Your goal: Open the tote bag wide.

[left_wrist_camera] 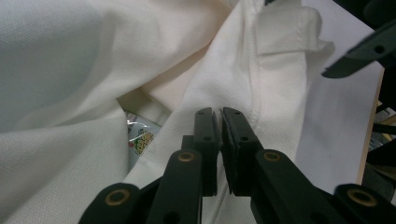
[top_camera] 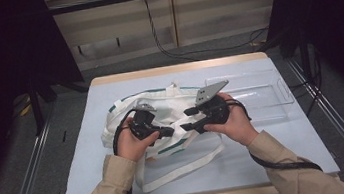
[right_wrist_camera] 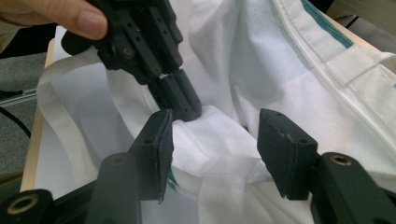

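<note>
High view: a white cloth tote bag (top_camera: 164,128) with green trim lies crumpled at the middle of the pale blue table (top_camera: 286,137), its straps trailing toward six o'clock. A clear plastic tray (top_camera: 260,90) sits just beside the bag at its three o'clock. Both grippers meet over the bag's centre. The left gripper (top_camera: 170,131) points toward three o'clock; in the left gripper view its jaws are pressed almost together on a fold of the bag's rim, and a printed packet (left_wrist_camera: 139,135) peeks from the opening at nine o'clock of the jaws. The right gripper (top_camera: 187,119) points toward nine o'clock, and in the right gripper view its jaws stand wide apart, straddling a bunched fold of fabric without clamping it, with the left gripper's tip just beyond at twelve o'clock.
</note>
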`<state>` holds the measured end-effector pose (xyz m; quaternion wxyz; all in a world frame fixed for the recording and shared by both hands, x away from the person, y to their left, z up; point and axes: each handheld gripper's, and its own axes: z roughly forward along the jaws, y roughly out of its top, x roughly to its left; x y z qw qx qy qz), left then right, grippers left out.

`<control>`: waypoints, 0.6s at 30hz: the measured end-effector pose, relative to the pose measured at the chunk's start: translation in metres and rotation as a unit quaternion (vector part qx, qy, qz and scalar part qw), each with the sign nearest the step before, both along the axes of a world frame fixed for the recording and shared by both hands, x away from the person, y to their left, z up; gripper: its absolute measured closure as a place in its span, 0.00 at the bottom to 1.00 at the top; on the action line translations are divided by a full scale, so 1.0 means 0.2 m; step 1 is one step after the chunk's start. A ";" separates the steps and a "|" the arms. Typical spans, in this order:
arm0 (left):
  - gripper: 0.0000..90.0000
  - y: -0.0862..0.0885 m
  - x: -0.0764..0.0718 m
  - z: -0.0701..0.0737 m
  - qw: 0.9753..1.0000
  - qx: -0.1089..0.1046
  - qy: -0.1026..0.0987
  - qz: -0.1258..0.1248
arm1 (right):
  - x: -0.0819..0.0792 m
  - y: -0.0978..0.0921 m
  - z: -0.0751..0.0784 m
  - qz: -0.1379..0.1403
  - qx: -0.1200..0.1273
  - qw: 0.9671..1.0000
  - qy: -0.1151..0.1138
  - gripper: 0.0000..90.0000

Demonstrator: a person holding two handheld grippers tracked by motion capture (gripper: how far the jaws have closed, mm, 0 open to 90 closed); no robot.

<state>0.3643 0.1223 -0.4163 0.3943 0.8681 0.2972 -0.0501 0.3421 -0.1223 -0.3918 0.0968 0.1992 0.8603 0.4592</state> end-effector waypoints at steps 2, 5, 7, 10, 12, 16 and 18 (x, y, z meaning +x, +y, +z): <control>0.95 0.00 -0.01 -0.01 1.000 0.003 -0.002 0.002 | 0.01 0.00 -0.02 -0.005 -0.004 1.000 0.005 0.45; 0.95 0.01 -0.01 -0.01 1.000 -0.003 0.000 0.001 | 0.00 0.02 -0.05 -0.010 -0.022 1.000 0.009 0.39; 0.95 0.01 -0.01 -0.01 1.000 -0.001 0.002 -0.001 | 0.00 0.02 -0.05 -0.012 -0.014 1.000 0.010 0.37; 0.96 0.00 -0.02 -0.02 1.000 0.005 -0.002 -0.002 | 0.00 0.05 -0.02 -0.016 -0.010 1.000 0.002 0.34; 0.96 0.00 -0.03 -0.03 1.000 0.000 -0.002 -0.003 | 0.02 0.07 -0.02 -0.010 -0.033 0.999 -0.001 0.33; 0.96 0.00 -0.03 -0.03 1.000 0.004 0.004 -0.010 | 0.02 0.07 -0.07 -0.011 -0.064 0.998 -0.007 0.32; 0.96 -0.01 -0.04 -0.04 1.000 0.006 0.002 -0.010 | 0.02 0.07 -0.09 -0.012 -0.065 0.998 -0.004 0.32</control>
